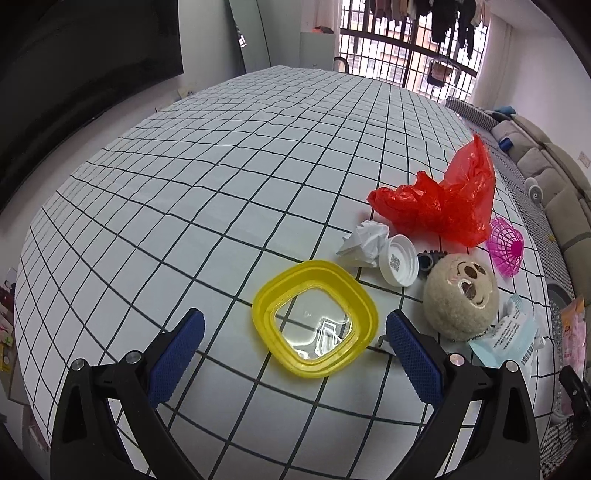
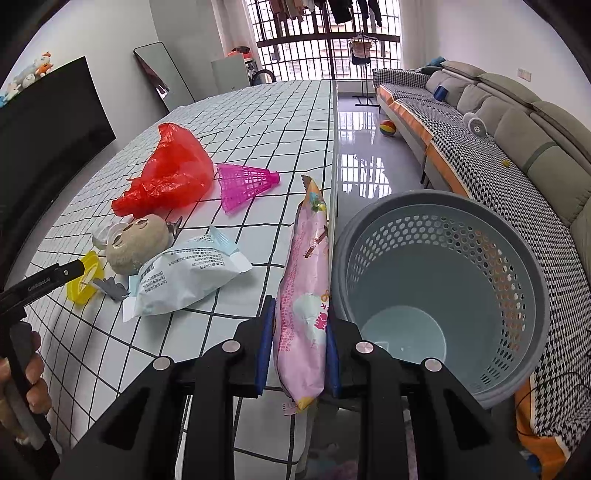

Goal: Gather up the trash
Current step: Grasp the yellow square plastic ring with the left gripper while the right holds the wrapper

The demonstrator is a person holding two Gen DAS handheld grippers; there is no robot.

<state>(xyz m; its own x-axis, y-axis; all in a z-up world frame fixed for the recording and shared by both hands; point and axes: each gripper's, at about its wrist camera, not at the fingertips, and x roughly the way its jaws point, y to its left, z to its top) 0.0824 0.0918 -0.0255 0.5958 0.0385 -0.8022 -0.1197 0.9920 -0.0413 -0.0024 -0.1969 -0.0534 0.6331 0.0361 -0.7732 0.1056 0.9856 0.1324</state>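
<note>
A glossy, crinkled plastic film is seen in the red bag (image 1: 439, 206), and translucent smooth plastic in the yellow lid (image 1: 314, 325). The ball (image 1: 460, 295) is covered in fuzzy plush; the basket (image 2: 439, 291) is moulded in matt perforated plastic.

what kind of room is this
Most likely a home living room: a long sofa along one wall, a big dark TV opposite, and laundry hanging at a barred window behind the checked table.

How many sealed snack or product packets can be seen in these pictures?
2. The pink packet is clamped in the right gripper beside the grey basket. The pale blue packet lies on the table.
</note>
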